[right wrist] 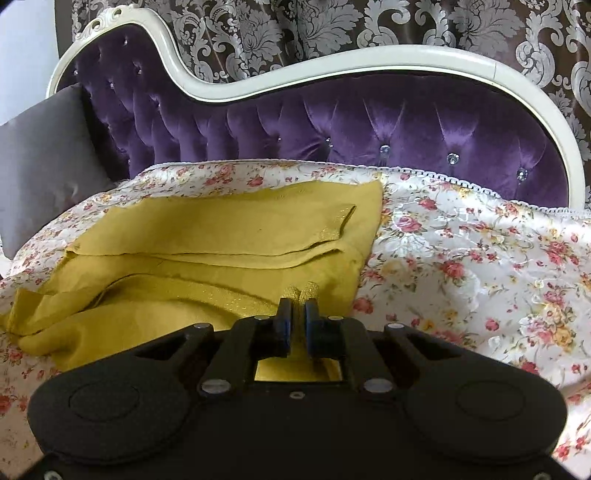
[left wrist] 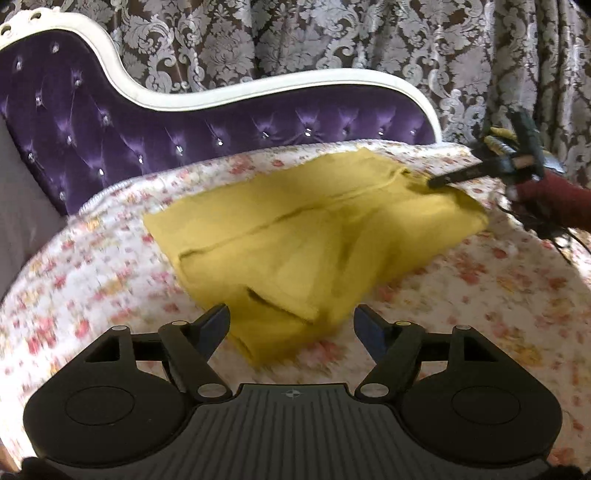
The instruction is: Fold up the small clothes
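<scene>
Pinching a bunched bit of glittery gold trim, your right gripper (right wrist: 297, 314) has its two fingers pressed together on the near edge of the mustard-yellow garment (right wrist: 229, 236), and a patch of the same cloth shows through the opening in the gripper body just below them. Your left gripper (left wrist: 291, 328) hangs with its fingers spread wide, one on each side of the garment's nearest folded corner, and they do not look to be gripping it; that view is blurred, so contact cannot be judged. Beyond your fingertips the garment lies loosely folded in several layers on the floral bedspread (right wrist: 461, 258), with a smaller folded flap on top and rumpled folds at its left end in the right wrist view. In the left wrist view you can see your right gripper at the garment's far right corner, held by a hand in a yellow glove (left wrist: 500, 142) with a dark red sleeve (left wrist: 554, 199) behind it. Farther back, a grey cushion (right wrist: 44, 162) leans at the left end of the purple tufted backrest (right wrist: 369, 122), which carries a white carved frame (right wrist: 332, 61). Behind it all hangs a brown damask curtain (right wrist: 332, 22).
</scene>
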{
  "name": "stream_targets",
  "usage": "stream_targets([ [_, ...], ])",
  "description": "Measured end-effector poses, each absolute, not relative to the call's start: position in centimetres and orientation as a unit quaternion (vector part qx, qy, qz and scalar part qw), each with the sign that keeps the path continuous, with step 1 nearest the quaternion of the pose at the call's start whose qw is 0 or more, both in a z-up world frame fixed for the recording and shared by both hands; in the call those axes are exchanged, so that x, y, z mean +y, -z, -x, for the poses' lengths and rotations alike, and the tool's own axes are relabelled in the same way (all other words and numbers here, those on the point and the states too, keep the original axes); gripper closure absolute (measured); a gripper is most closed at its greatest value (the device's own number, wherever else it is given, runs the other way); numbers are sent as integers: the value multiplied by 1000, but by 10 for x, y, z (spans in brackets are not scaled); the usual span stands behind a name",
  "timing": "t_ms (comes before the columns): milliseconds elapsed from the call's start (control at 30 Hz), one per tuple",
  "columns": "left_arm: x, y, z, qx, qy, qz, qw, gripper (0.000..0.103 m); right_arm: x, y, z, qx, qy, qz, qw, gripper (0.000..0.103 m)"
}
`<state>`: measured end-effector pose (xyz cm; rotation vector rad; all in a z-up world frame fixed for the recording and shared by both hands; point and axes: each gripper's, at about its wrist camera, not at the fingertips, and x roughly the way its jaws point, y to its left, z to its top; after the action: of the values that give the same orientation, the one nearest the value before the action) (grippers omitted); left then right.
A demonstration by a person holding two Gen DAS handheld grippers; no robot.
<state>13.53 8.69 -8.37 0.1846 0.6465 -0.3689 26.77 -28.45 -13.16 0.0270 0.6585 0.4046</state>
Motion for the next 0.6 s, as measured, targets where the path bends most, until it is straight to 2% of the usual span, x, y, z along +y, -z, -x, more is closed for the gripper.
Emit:
stream_targets([
  [333, 84, 105, -174, 365, 161, -216, 891, 30, -284, 133, -265, 322, -206, -23, 924, 87],
  [433, 77, 112, -184, 358, 161, -243, 887, 30, -283, 135, -266, 322, -206, -25, 924, 86],
  [500, 80, 111, -198, 353, 146, -209, 900, 30, -282, 137, -266, 323, -205, -27, 923, 86],
  [600, 117, 103, -227, 383, 101, -3, 918, 30, -283, 138, -266, 323, -203, -31, 924, 86],
])
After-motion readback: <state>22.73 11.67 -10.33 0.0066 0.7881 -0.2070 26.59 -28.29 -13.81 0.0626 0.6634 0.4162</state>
